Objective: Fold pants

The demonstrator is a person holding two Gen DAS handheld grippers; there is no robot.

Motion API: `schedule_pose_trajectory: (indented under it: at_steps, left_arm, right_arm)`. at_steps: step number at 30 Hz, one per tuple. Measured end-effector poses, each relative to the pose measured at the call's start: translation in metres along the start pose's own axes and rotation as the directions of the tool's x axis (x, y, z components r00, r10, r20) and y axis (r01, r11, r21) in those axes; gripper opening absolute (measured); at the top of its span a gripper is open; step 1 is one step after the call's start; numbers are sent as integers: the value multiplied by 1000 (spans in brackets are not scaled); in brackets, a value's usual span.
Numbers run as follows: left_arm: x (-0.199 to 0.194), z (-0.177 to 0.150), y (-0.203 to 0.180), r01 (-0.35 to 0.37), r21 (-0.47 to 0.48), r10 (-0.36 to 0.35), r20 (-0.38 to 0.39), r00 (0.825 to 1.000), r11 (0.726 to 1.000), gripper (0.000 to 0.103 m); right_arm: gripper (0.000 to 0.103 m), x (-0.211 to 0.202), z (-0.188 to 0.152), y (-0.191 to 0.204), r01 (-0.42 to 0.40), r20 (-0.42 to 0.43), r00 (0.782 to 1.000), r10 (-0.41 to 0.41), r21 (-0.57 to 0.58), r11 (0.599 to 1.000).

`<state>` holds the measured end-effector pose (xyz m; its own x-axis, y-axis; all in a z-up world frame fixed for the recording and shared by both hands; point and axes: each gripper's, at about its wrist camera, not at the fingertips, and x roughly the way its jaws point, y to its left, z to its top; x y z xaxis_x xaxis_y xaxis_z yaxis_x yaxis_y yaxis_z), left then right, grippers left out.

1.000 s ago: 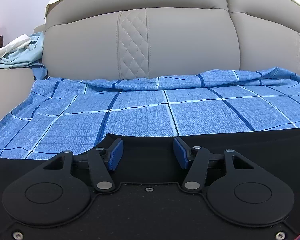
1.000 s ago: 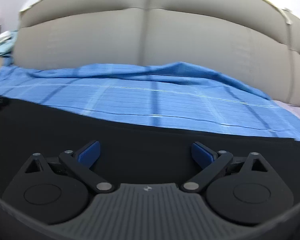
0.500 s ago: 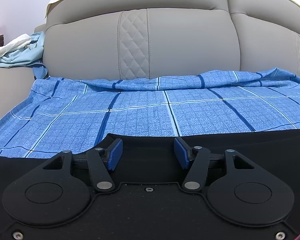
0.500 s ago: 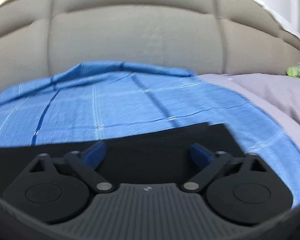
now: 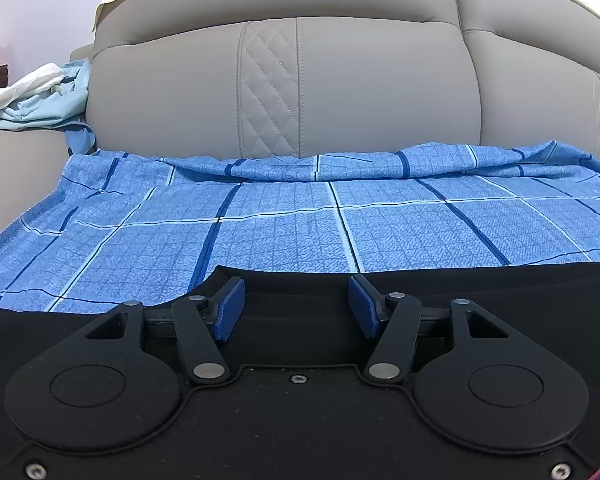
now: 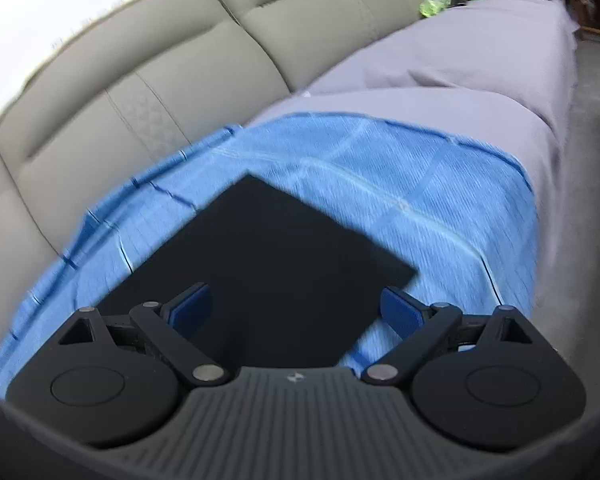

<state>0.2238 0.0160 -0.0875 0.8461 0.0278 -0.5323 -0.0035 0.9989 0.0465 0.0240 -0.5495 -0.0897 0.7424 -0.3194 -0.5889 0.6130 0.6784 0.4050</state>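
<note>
Black pants (image 6: 268, 256) lie flat on a blue checked sheet (image 6: 412, 200) on the sofa seat. In the right wrist view their squared end points away, with one corner near the right pad. My right gripper (image 6: 296, 308) is open above that end, holding nothing. In the left wrist view the pants (image 5: 480, 292) show as a black band along the near edge. My left gripper (image 5: 296, 304) is open just over that edge, with cloth below the pads (image 5: 230, 306), not pinched.
A grey leather sofa back (image 5: 340, 80) rises behind the sheet. A pale blue and white pile of laundry (image 5: 32, 100) lies on the left armrest. A lilac cover (image 6: 460, 80) spreads over the seat to the right, with clutter at its far end.
My right gripper has swung to the right and tilted, so the end of the pants and the lilac cover came into view. My left gripper has stayed still and open.
</note>
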Motion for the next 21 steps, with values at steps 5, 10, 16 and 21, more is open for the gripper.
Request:
schedule_pose_trajectory:
  at_steps: [5,10,16,21]
  left_arm:
    - [1,0,0,-1,0,1,-1,1000,1000,57]
    - [2,1,0,-1,-5,1,-2,1000,1000,57]
    - [1,0,0,-3,-4,3,-2,1000,1000,58]
    - [1,0,0,-7,-2,7,-2,1000,1000,58]
  right_arm:
    - [97,14,-13,5,17,-39,999,-15,48,999]
    - [97,27,0,1,-77,-37,996,82,128,989]
    - [102,36,10,-12,-154,-37,986,164,187,970]
    - [102,50,21,-1,-171,-72,982,177,83,982]
